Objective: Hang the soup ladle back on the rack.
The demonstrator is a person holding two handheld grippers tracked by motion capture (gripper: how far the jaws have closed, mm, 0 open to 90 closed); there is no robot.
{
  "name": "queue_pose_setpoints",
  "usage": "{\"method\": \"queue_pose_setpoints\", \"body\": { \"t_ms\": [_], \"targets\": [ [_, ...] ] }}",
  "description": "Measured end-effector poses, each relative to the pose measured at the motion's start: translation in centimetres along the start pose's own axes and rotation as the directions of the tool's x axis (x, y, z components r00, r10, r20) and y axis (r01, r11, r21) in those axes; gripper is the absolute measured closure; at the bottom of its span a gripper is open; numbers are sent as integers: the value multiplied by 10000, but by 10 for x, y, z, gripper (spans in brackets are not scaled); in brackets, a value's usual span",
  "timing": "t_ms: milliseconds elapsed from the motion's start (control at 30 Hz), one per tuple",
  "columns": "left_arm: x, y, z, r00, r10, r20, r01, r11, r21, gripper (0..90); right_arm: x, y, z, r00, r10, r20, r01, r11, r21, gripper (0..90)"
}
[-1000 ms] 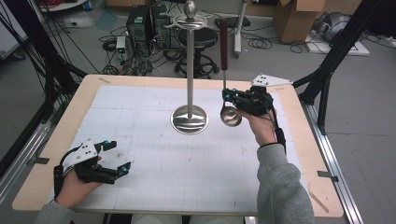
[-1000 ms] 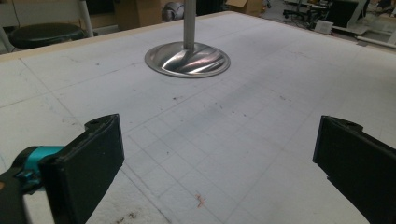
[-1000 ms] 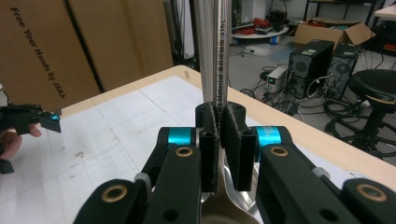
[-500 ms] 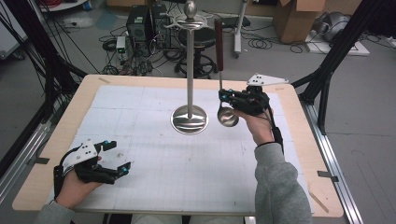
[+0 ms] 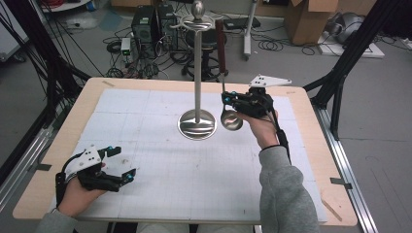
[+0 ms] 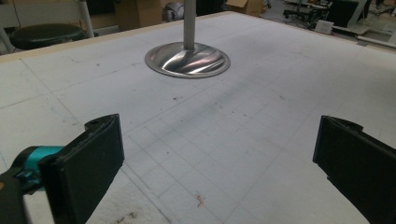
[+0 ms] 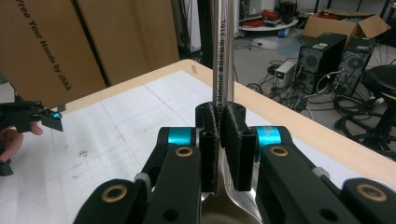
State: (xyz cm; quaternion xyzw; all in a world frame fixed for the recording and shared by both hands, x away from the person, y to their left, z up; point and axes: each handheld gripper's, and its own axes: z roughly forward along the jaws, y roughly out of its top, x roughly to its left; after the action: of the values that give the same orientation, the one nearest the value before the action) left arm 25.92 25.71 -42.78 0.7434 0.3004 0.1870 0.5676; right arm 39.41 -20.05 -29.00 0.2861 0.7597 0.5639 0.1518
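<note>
A steel ladle (image 5: 231,119) with a dark wooden upper handle (image 5: 221,46) hangs upright above the table, bowl down, to the right of a metal stand (image 5: 197,73). My right gripper (image 5: 228,98) is shut on the ladle's steel shaft (image 7: 221,56), just above the bowl. The stand has a round base (image 5: 197,124) and curved hooks at its top (image 5: 194,22). My left gripper (image 5: 124,165) rests near the table's front left corner, held by a hand, jaws wide apart with nothing between them. The stand's base (image 6: 187,59) shows ahead of the left gripper (image 6: 219,163).
The table (image 5: 160,160) carries a white gridded mat with a wooden border. Beyond its far edge stand computer towers (image 5: 150,22), cables, a stool and cardboard boxes (image 5: 311,19). Black frame legs (image 5: 340,73) flank the table.
The right gripper with the ladle has shifted slightly up and away from the person, beside the stand. The left gripper has stayed put.
</note>
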Motion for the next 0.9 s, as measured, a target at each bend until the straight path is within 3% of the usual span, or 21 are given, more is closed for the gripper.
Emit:
{"method": "queue_pose_setpoints", "body": {
  "t_ms": [233, 367, 900],
  "targets": [
    [0, 0, 0, 10000, -6, -6, 6, 10000, 12, 25, -1, 0, 4, 10000, -31, 61, 31, 9999, 137, 846],
    [0, 0, 0, 10000, -15, 8, 15, 10000, 24, 25, -1, -1, 8, 9997, 69, -235, -64, 9997, 216, 846],
    [-1, -1, 0, 10000, -1, -1, 1, 10000, 44, 25, -1, -1, 26, 9999, 122, -88, -121, 9998, 141, 845]
  ]
}}
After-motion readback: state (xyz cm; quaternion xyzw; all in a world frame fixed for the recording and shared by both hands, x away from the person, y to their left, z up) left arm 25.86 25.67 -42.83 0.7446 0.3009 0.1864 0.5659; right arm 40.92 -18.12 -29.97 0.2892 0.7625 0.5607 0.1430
